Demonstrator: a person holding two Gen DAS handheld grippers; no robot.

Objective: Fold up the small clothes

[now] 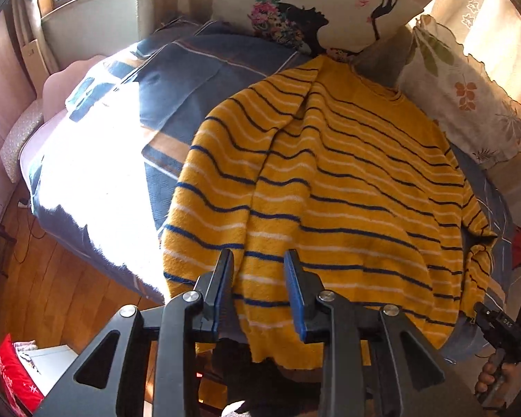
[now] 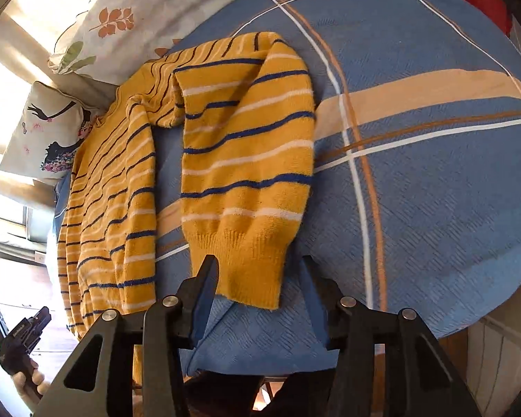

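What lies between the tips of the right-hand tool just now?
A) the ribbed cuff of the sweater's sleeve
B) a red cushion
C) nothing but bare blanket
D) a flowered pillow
A: the ribbed cuff of the yellow striped sweater lies in the open right gripper.

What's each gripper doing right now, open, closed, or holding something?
Left gripper: open, holding nothing, above the yellow striped sweater.
Right gripper: open, holding nothing; the sleeve cuff lies between its fingers, unpinched.
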